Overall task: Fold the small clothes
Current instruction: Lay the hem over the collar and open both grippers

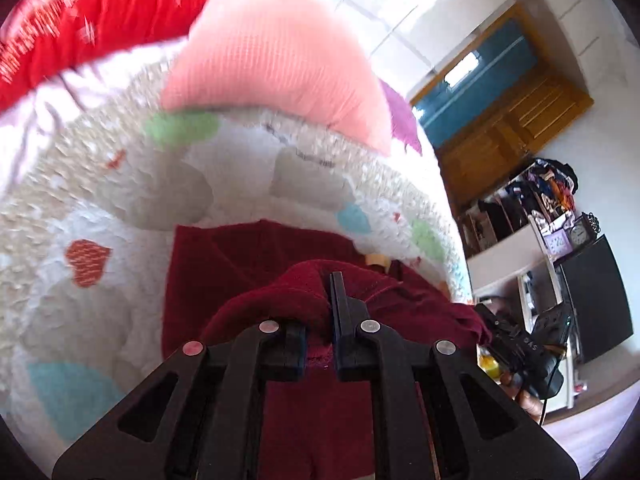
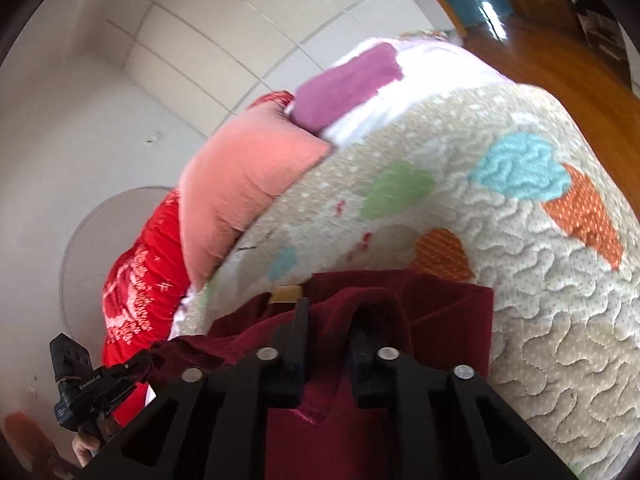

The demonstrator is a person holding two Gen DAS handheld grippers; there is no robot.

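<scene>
- The left gripper [image 1: 320, 320] and the right gripper [image 2: 326, 344] each pinch an edge of the dark red knitted garment [image 1: 248, 264].
- I think it is raised above the heart-patterned quilt [image 1: 100, 200] to fold it.

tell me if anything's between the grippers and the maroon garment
Nothing visible. The left gripper and the right gripper each already pinch a fold of the maroon garment, which lies on the quilt.

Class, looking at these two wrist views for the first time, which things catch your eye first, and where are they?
The dark red garment fills the near foreground, lying on the quilted heart-patterned bedspread, gripped by the left tongs and the right tongs. Behind it sit a salmon-pink pillow and a bright red blanket.
</scene>
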